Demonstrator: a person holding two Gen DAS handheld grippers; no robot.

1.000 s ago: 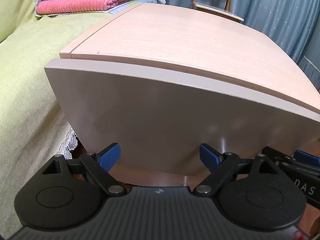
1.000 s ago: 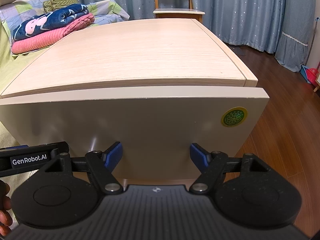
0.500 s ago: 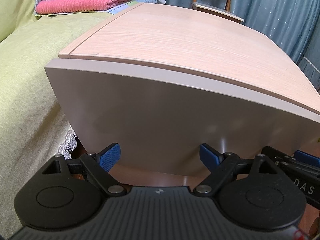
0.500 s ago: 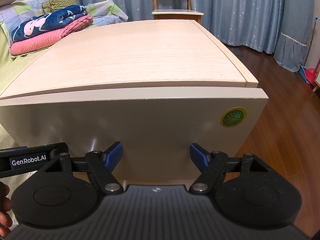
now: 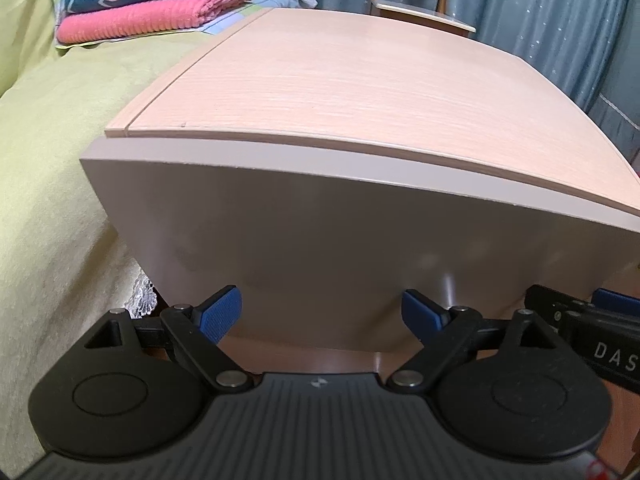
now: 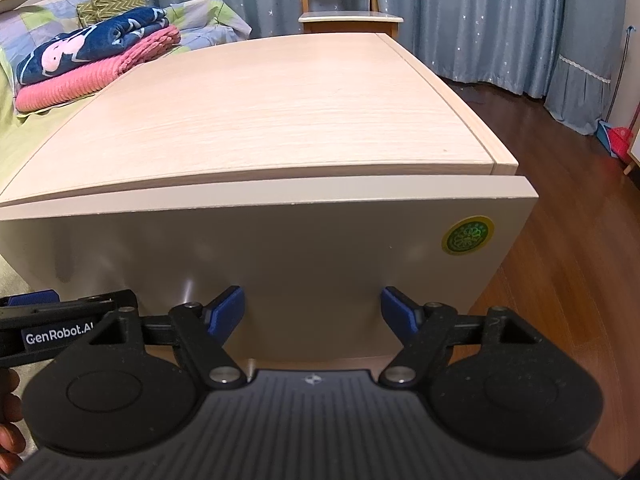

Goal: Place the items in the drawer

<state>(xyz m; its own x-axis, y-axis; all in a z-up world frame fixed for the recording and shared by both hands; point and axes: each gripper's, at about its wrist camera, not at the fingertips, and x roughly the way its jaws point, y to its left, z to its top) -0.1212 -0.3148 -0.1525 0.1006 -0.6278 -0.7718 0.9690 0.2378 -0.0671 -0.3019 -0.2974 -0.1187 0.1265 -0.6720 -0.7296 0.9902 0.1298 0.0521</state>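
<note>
A bedside cabinet with a light wood top [image 5: 360, 88] [image 6: 260, 112] has a beige drawer front [image 5: 320, 240] [image 6: 260, 252] that sits nearly flush under the top. The drawer's inside is hidden and no loose items show. My left gripper [image 5: 320, 308] is open, its blue pads [image 5: 222, 314] against the lower left part of the front. My right gripper [image 6: 311, 304] is open too, low on the front toward the right, near a round green sticker [image 6: 466, 236]. Each gripper's edge appears in the other's view.
A bed with a yellow-green cover [image 5: 52, 160] runs along the cabinet's left side, with folded pink and blue blankets [image 6: 92, 52] on it. A chair [image 6: 340, 0] and blue curtains [image 6: 500, 12] stand behind. Dark wood floor [image 6: 580, 240] lies to the right. A hand [image 6: 8, 420] shows at the lower left.
The drawer front has slid inward, so the step between it and the cabinet top has shrunk. Both open grippers moved forward with it.
</note>
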